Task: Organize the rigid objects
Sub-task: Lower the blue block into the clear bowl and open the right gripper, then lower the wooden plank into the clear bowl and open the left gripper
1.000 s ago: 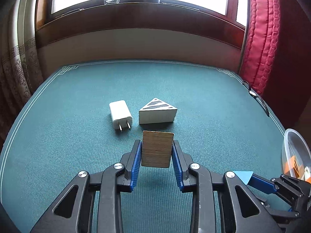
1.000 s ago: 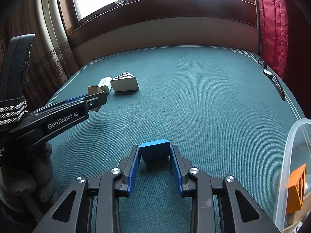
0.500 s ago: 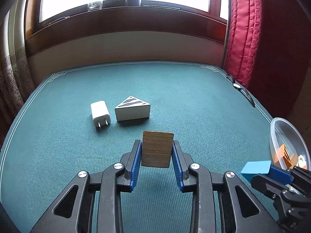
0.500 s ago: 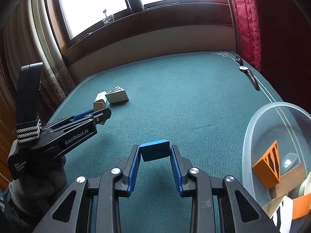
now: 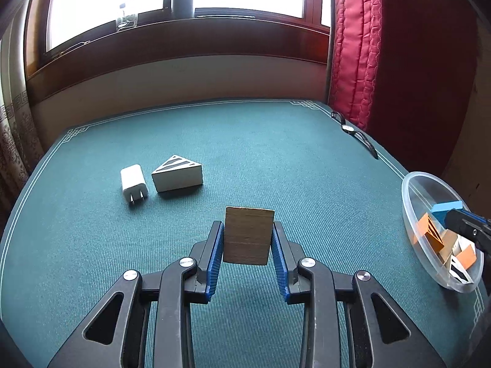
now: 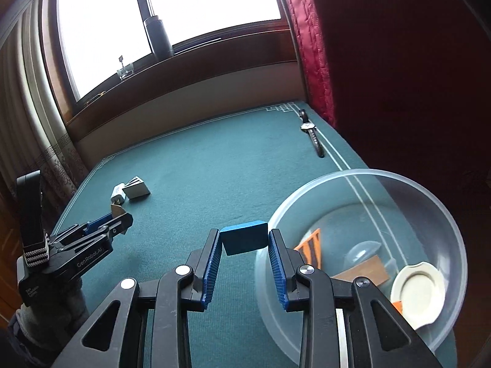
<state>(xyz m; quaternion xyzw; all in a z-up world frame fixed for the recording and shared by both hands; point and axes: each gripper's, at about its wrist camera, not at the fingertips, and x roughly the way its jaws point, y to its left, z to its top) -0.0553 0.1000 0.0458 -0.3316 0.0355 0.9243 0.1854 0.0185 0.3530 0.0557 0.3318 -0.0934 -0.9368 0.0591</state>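
My left gripper (image 5: 248,239) is shut on a brown wooden block (image 5: 248,235), held above the green table. My right gripper (image 6: 244,243) is shut on a blue block (image 6: 244,240), held at the left rim of a clear plastic bowl (image 6: 429,202). The bowl holds an orange striped wedge (image 6: 310,247), a brown block (image 6: 362,273), a cream lid (image 6: 419,288) and other pieces. In the left wrist view the bowl (image 5: 411,190) is at the right edge, with the blue block (image 5: 446,208) over it. A white charger plug (image 5: 133,182) and a white striped wedge (image 5: 178,173) lie on the table.
A wristwatch (image 6: 311,132) lies near the table's far right edge by a red curtain (image 5: 353,46). A window sill with a dark bottle (image 6: 158,35) and a small glass (image 5: 125,20) runs behind the table (image 5: 276,159).
My right gripper has carried the blue block to the right, to the bowl's rim. My left gripper has swung right with the wooden block; the charger and wedge now lie further left.
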